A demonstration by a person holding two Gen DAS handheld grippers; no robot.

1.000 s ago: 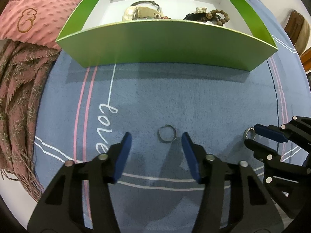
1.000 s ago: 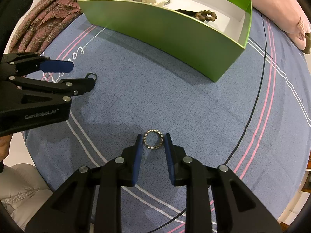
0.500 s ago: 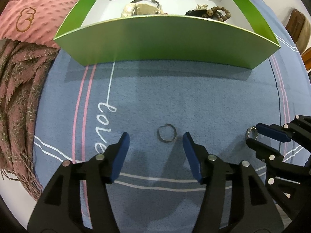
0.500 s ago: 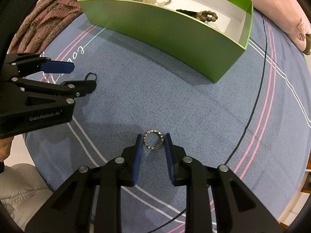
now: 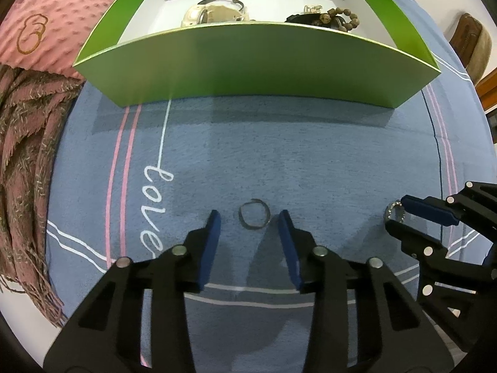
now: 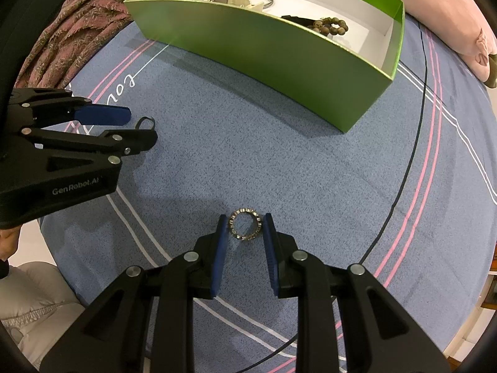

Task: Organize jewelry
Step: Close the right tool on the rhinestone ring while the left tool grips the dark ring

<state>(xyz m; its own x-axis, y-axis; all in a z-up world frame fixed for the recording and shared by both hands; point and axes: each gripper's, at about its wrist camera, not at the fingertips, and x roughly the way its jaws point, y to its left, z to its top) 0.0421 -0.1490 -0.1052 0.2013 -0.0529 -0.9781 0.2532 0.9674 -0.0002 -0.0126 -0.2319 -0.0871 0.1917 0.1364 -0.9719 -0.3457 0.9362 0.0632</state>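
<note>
Between my blue pads, two rings on the blue cloth — neither one gripped.

On my left, the left gripper (image 5: 250, 228) stands parted around the thin ring (image 5: 254, 217), a clear gap showing on each side of it. On my right, the right gripper (image 6: 244, 230) is open too, but narrowly: its pads sit just beside the studded ring (image 6: 245, 223), and I cannot tell whether they touch. Both rings lie flat on the cloth (image 6: 295, 161) near its front edge. Ahead, a bare stretch of cloth runs to the near wall of the green box (image 5: 254, 65) — inside it lie a pale watch (image 5: 214, 14) and a beaded bracelet (image 5: 340, 18). A fringed scarf (image 5: 25, 143) borders the cloth's left edge.
</note>
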